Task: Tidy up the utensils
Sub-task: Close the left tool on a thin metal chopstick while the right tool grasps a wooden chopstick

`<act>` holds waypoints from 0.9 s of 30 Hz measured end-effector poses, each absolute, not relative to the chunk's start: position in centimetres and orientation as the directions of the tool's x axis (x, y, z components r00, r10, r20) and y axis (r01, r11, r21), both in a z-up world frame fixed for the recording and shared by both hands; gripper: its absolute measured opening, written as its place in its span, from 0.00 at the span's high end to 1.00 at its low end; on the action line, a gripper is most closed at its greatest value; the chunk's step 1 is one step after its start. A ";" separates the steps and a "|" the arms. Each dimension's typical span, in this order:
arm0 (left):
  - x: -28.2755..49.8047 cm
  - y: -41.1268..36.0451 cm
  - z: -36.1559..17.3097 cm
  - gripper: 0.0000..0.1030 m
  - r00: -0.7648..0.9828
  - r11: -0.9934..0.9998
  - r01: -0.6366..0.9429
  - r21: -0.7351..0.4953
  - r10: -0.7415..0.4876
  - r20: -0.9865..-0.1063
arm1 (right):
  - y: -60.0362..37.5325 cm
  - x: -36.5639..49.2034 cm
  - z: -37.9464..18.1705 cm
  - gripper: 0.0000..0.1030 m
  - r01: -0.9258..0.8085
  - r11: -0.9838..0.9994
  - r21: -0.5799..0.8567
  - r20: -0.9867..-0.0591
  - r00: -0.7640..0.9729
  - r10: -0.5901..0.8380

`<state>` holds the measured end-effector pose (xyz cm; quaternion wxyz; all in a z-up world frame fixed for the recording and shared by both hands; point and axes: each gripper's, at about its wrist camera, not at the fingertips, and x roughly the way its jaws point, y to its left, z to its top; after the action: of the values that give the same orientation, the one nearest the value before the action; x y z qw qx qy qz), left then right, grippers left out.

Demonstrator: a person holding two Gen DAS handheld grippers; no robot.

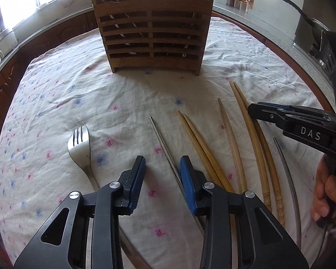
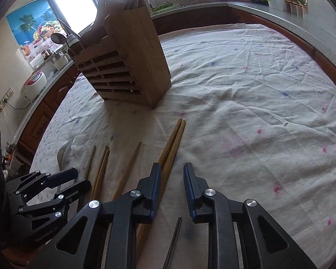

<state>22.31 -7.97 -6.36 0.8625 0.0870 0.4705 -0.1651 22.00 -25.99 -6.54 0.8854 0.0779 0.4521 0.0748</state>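
A wooden slatted utensil holder [image 1: 153, 35] [image 2: 123, 67] stands upright at the far side of the table, with several utensils in it. On the cloth lie a metal fork [image 1: 80, 148], a thin metal chopstick [image 1: 161, 139], a pair of wooden chopsticks [image 1: 201, 148], a single wooden chopstick [image 1: 231, 141], a bamboo pair [image 1: 255, 148] [image 2: 170, 148] and a second metal chopstick [image 1: 289, 174] [image 2: 175, 231]. My left gripper [image 1: 162, 163] [image 2: 81, 177] is open just above the cloth, the thin metal chopstick running beside its right finger. My right gripper [image 2: 172, 170] [image 1: 253, 109] is open, narrowly, with the bamboo pair under its left finger.
A white floral tablecloth [image 1: 78, 89] [image 2: 246, 89] covers the round table. A person's hand [image 1: 327, 192] holds the right gripper's handle. Kitchen counters with a rice cooker [image 2: 33, 85], jars and a kettle ring the table beyond its edge.
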 end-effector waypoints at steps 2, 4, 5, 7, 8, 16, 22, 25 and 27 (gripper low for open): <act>22.8 -7.3 -6.2 0.72 0.480 0.932 0.360 -0.048 -0.230 -0.847 | -26.0 22.3 -6.5 0.86 -0.060 0.980 0.190 -0.797 0.573 0.190; 23.5 -6.9 -6.1 0.72 0.460 0.935 0.343 -0.094 -0.255 -0.850 | -26.2 22.5 -6.5 0.86 -0.058 0.981 0.185 -0.802 0.567 0.185; 23.9 -6.9 -6.1 0.72 0.456 0.936 0.337 -0.103 -0.258 -0.852 | -26.2 22.8 -6.5 0.86 -0.058 0.982 0.179 -0.805 0.565 0.180; 24.6 -7.3 -6.0 0.68 0.449 0.938 0.331 -0.107 -0.256 -0.856 | -26.3 23.7 -6.4 0.86 -0.054 0.984 0.169 -0.810 0.561 0.170; 25.0 -7.6 -6.0 0.68 0.452 0.939 0.330 -0.098 -0.249 -0.857 | -26.3 24.2 -6.5 0.86 -0.052 0.985 0.165 -0.813 0.558 0.166; 25.3 -10.2 -6.4 0.88 0.503 0.932 0.363 0.000 -0.196 -0.841 | -26.0 25.5 -6.7 0.86 -0.052 0.985 0.166 -0.803 0.572 0.166; 25.2 -10.3 -6.2 0.96 0.490 0.927 0.373 -0.041 -0.235 -0.839 | -26.5 25.2 -6.5 0.93 -0.042 0.974 0.222 -0.793 0.573 0.205; 24.5 -9.0 -5.5 0.96 0.495 0.927 0.365 -0.084 -0.269 -0.826 | -26.9 24.0 -5.6 0.94 -0.047 0.962 0.269 -0.767 0.593 0.243; 23.8 -8.3 -4.6 0.96 0.503 0.927 0.357 -0.115 -0.294 -0.813 | -27.1 22.9 -4.5 0.94 -0.057 0.951 0.304 -0.743 0.610 0.275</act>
<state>23.83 -8.29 -4.63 0.8661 0.0338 0.4620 -0.1880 22.88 -27.13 -4.45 0.8884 0.1259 0.4314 0.0934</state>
